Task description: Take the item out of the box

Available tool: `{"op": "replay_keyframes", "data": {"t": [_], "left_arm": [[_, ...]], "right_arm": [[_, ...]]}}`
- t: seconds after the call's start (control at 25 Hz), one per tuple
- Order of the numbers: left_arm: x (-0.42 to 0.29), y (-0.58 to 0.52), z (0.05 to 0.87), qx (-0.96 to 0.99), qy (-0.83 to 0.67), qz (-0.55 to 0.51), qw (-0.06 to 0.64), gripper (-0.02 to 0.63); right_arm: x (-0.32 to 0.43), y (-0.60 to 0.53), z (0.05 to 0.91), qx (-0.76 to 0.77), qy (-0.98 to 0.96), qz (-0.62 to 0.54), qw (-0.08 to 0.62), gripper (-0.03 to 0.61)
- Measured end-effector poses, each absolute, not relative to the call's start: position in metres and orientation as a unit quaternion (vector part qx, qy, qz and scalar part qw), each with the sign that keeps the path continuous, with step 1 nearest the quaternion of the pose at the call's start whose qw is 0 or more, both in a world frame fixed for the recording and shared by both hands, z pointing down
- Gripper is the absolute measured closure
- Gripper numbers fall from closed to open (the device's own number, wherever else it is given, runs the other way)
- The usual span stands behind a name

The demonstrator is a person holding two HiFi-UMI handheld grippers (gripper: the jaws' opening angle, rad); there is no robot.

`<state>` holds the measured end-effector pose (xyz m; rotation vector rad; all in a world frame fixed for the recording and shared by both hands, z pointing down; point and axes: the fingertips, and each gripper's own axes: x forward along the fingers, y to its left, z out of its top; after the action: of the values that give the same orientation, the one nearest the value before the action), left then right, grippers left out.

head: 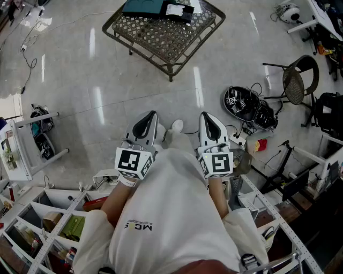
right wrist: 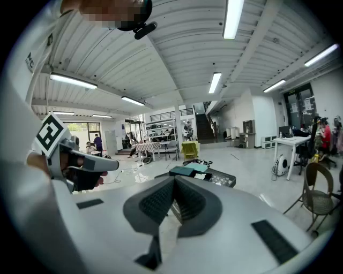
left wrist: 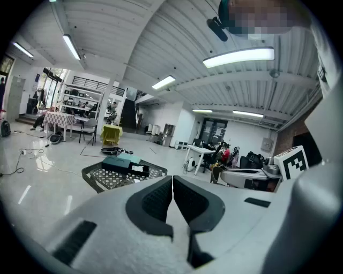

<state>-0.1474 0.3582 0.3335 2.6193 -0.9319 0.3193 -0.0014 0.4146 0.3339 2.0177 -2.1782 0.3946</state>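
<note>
A dark teal box (head: 144, 7) lies on a low metal lattice table (head: 161, 37) several steps ahead of me, with a black and white flat thing (head: 179, 12) beside it. I hold both grippers close to my chest, pointing forward and far from the table. My left gripper (head: 151, 114) is shut with nothing between its pads. My right gripper (head: 206, 115) is shut and empty too. The left gripper view shows its jaws (left wrist: 172, 180) meeting below the distant box (left wrist: 120, 162). In the right gripper view the closed jaws (right wrist: 174, 182) sit just under the box (right wrist: 185, 171).
Glossy floor lies between me and the table. A round-backed chair (head: 300, 80) and a black heap of gear with cables (head: 244, 104) stand on the right. A white rack (head: 21, 144) is at the left, shelving (head: 48, 219) at the bottom left.
</note>
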Motion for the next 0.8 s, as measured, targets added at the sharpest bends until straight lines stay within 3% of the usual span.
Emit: {"op": "replay_keyframes", "data": {"t": [0.8], "left_arm": [[-0.205,0.284,0.324,0.929,-0.313,0.082,0.18,0.584]], "right_arm": [[-0.033,0.351,0.316,0.717,-0.682,0.114,0.085,0.563]]}}
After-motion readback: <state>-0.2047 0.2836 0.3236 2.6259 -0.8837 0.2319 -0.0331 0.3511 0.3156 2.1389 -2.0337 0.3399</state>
